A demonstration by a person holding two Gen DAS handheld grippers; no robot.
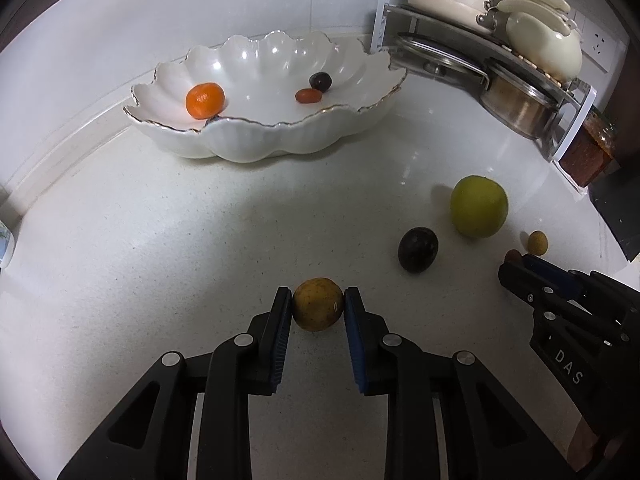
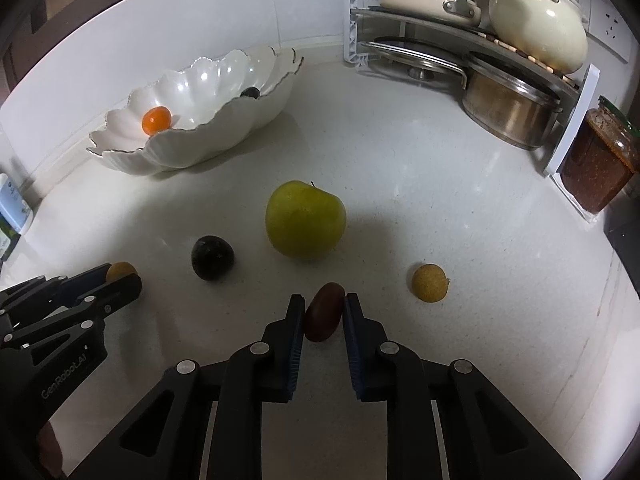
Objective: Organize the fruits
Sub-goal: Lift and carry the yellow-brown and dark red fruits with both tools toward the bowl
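- The setting was a home kitchen, at a corner of a white speckled stone countertop (image 2: 400, 168) that met a white tiled wall (image 2: 240, 12).
- A white-framed corner dish rack (image 2: 360, 28) stood against the wall and carried cream-coloured ceramic pots (image 2: 536, 28) on its upper shelf.
- A stainless steel pot (image 2: 508, 112) and a metal-rimmed glass lid (image 2: 416, 60) sat under that shelf.
- A glass jar of red-brown chilli paste (image 2: 596, 160) stood just beside the rack.
- A white wall socket (image 2: 612, 26) was mounted behind the rack.
- A white scalloped ceramic bowl with a gold rim (image 1: 280, 136) held small fruits on the counter.
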